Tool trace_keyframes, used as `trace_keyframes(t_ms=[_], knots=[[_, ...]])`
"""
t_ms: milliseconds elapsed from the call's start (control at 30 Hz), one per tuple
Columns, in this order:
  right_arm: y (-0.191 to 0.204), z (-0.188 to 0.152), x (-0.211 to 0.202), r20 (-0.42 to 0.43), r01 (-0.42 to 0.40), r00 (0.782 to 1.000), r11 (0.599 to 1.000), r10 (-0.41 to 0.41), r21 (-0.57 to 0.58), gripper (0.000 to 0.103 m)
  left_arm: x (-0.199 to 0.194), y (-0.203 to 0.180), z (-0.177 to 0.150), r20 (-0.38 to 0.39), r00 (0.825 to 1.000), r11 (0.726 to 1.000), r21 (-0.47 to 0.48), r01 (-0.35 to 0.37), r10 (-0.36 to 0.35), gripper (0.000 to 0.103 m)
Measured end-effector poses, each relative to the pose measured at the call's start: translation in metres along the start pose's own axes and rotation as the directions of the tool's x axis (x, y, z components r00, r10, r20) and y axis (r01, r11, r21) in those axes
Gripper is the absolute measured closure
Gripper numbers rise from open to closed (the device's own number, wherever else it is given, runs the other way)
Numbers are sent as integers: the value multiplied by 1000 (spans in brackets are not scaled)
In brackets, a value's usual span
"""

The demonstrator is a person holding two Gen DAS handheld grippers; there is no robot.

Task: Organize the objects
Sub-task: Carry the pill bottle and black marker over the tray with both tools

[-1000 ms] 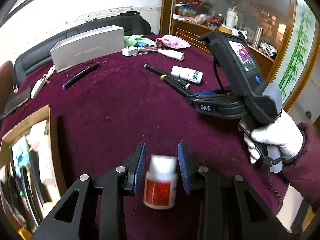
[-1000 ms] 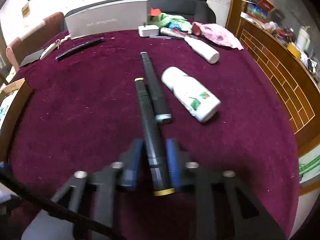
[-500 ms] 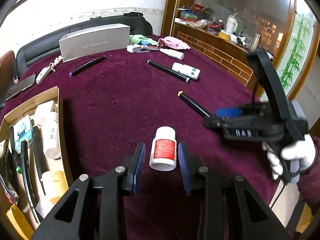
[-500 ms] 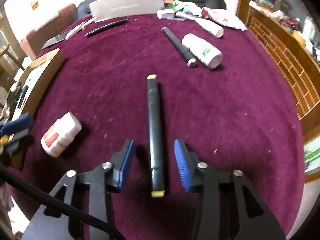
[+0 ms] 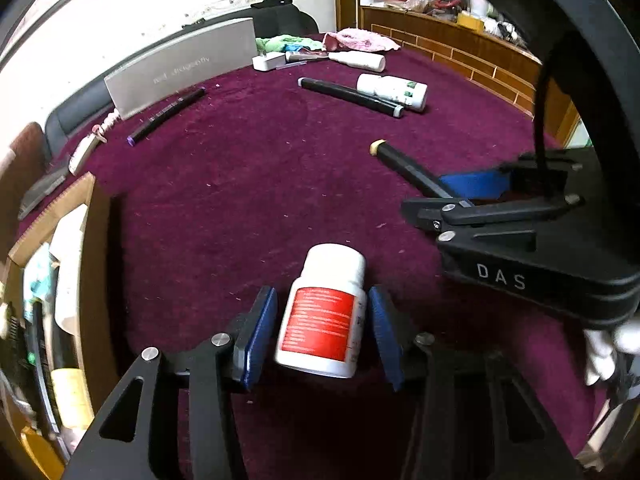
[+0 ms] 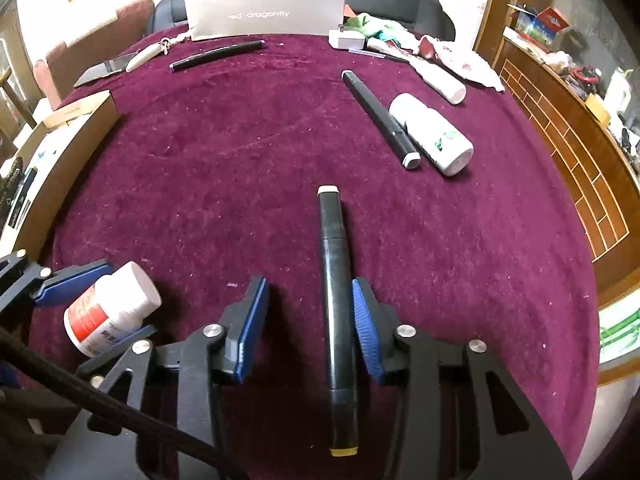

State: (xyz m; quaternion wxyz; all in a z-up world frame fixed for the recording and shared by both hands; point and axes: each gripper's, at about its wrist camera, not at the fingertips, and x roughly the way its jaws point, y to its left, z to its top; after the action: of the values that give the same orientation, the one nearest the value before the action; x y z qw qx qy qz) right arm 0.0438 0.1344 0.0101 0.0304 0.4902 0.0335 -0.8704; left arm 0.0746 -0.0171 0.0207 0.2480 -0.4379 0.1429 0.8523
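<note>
So both grippers are lined up on things lying on the purple surface (image 6: 248, 152), nothing picked up yet. The left gripper (image 5: 322, 330) has its jaws open around a white pill bottle (image 5: 324, 312), gaps on both sides. Right of the bottle, the right gripper (image 6: 306, 320) straddles a black marker (image 6: 336, 300), jaws open, marker right against one pad. Next is probably squeeze, lift, then over to the cardboard box (image 5: 86, 216) left of the bottle.
</note>
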Motion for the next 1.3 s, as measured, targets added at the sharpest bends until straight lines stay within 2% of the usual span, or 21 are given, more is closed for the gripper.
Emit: trace_keyframes(t_ms=[33, 100, 200, 367, 567, 667, 833, 1067, 1300], knots=[[0, -1, -1, 2, -11, 1000, 1000, 11, 5, 79, -1, 3, -2, 4, 1000, 1000, -16, 18, -18, 74], [2, -5, -5, 8, -12, 1000, 1000, 12, -5, 90, -5, 9, -5, 11, 998, 997, -52, 63, -63, 74], [4, -8, -7, 14, -33, 999, 999, 33, 0, 91, -15, 17, -12, 27, 994, 988, -105, 110, -107, 74], [0, -13, -17, 40, -108, 994, 993, 106, 46, 91, -35, 22, -18, 56, 991, 981, -142, 129, -122, 74], [4, -14, -41, 90, -175, 981, 983, 170, 60, 90, -69, 29, -21, 127, 990, 986, -148, 84, -65, 74], [10, -12, -53, 106, -199, 976, 979, 193, 53, 90, -87, 34, -22, 163, 986, 985, -158, 70, -44, 74], [26, -8, -73, 137, -235, 964, 972, 229, 32, 90, -117, 53, -31, 219, 975, 982, -190, 12, 30, 74], [69, 6, -95, 155, -271, 949, 962, 274, -45, 90, -134, 91, -50, 237, 964, 964, -262, -53, 118, 74], [125, 25, -100, 141, -332, 928, 938, 344, -101, 90, -137, 135, -67, 218, 950, 935, -322, -147, 224, 74]])
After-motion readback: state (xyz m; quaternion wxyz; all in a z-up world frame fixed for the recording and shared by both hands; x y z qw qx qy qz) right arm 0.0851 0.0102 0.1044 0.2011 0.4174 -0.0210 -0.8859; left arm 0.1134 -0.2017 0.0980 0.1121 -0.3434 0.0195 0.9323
